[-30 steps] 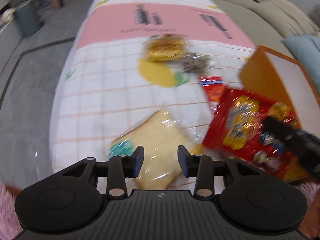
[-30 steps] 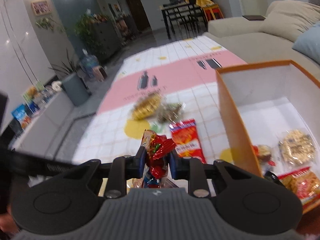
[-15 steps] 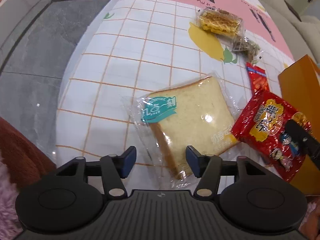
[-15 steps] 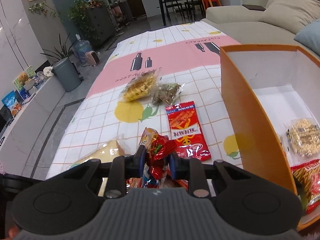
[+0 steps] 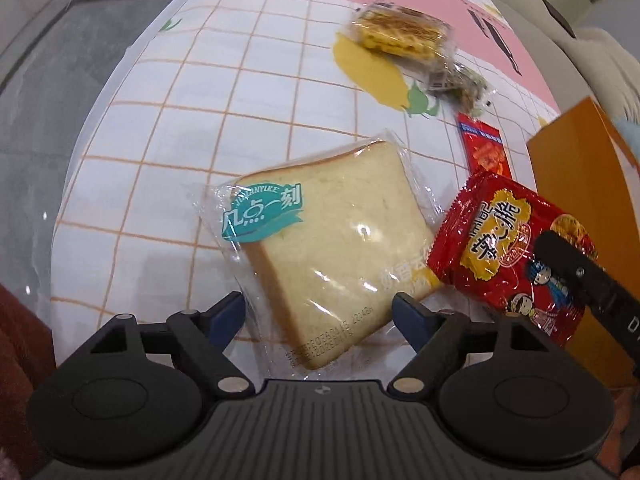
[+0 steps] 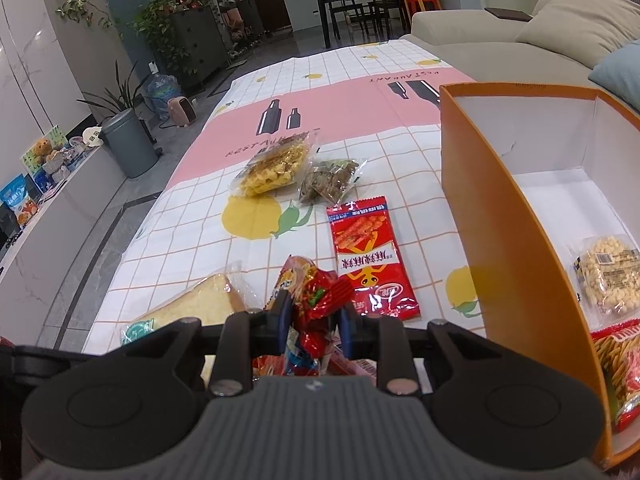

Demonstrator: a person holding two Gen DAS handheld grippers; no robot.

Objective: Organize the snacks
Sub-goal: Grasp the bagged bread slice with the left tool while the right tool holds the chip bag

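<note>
- the left gripper (image 5: 320, 314) has just been spreading its jaws and they now stand wide, straddling the near edge of the bread (image 5: 340, 248); the pads do not press on it, so the bread is not yet picked up and lies flat on the tablecloth (image 5: 168, 152).
- just right of the bread, overlapping its corner, the red bag (image 5: 516, 256) is pinched at its crumpled end by the right gripper (image 6: 314, 316), jaws nearly together on the wrapper; it looks lifted at that end, and is not yet in the box.
- further back on the cloth, untouched: the waffle pack (image 6: 276, 168), the dark pack (image 6: 330, 180) touching it, and the red sachet (image 6: 370, 256) nearer the grippers.
- at the right, the box (image 6: 500, 216) already holds a puffed pack (image 6: 610, 276) and a stick pack (image 6: 616, 364), with much of its floor bare.
- judgement: under halfway; two packs are in, five are out, one of those in hand.
- left to do: drop the red bag in the box, close on the bread, then fetch the three far packs.
</note>
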